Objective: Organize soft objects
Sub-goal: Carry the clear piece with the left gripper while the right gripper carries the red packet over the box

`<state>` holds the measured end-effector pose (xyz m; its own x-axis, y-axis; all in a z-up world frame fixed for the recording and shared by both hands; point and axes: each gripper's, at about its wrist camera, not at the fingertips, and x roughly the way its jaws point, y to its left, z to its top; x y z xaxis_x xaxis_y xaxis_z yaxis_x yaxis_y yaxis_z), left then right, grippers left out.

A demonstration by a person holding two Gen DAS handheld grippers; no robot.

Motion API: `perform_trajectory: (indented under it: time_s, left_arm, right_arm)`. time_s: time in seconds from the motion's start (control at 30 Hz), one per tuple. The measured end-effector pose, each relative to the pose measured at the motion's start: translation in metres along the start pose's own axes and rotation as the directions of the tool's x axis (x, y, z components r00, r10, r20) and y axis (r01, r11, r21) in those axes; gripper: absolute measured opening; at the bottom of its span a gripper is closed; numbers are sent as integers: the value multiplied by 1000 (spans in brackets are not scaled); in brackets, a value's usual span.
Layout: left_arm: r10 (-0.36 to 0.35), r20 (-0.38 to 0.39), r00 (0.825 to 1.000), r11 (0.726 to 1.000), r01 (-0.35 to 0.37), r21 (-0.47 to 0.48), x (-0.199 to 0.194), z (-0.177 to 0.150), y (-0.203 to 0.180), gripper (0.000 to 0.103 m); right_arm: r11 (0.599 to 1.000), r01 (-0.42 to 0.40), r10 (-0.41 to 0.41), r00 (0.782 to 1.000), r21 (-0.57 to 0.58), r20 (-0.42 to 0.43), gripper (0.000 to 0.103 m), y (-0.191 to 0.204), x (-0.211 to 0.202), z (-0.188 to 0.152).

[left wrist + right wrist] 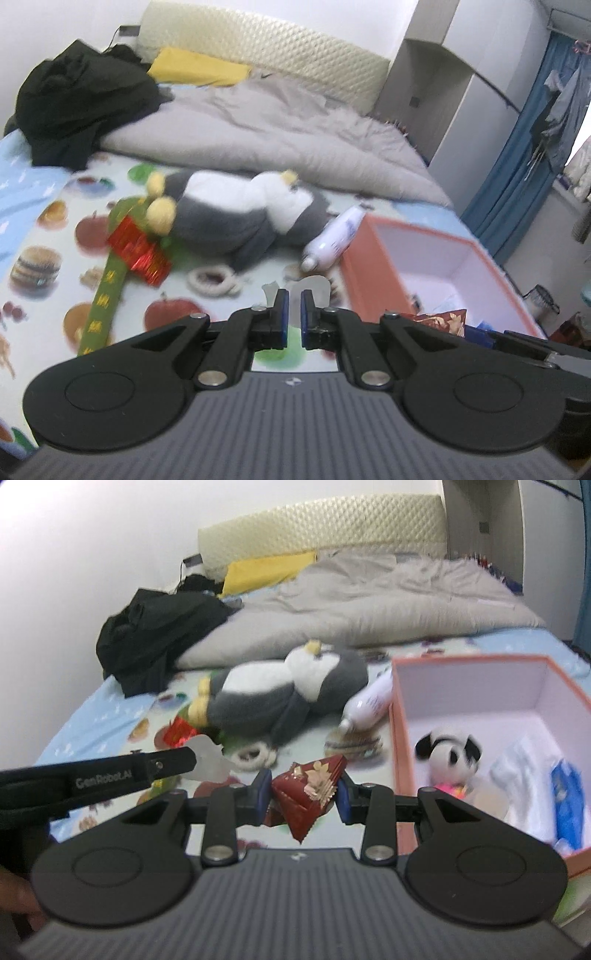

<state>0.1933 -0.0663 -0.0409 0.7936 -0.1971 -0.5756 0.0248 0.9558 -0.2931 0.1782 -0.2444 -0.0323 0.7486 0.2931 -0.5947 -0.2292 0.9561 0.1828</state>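
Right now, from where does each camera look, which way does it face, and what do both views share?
Left wrist view: sits on the left gripper, facing along the bed toward the headboard; its fingers pinch a thin white piece.
Right wrist view: sits on the right gripper, facing likewise; it holds a red packet, and the other gripper enters from the side.
Shared: the penguin plush, white bottle, orange box.

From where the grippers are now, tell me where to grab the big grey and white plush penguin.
Grip the grey and white plush penguin across its dark flipper, coming from the near side: it lies on its side, and the flipper juts toward the grippers, narrower than the body.
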Motion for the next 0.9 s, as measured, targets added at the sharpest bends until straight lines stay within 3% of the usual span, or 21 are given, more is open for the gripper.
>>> perform_trajectory:
  time_s: [0.53, 0.7, 0.9]
  left_arm:
    - [-140, 57, 988, 986, 134, 103, 16, 90, -98, 7]
    - [-187, 14, 982, 974, 184, 134, 40, 94, -134, 7]
    - [-222, -88, 971, 961, 233, 150, 85, 77, -165, 7]
  right_arm:
    - [997, 64, -71, 989, 51, 133, 39, -64, -40, 90]
    - [989, 121, -130, 985, 87, 113, 39, -97, -39, 100]
    - [972, 182, -186, 982, 147, 15, 39, -142, -23, 89]
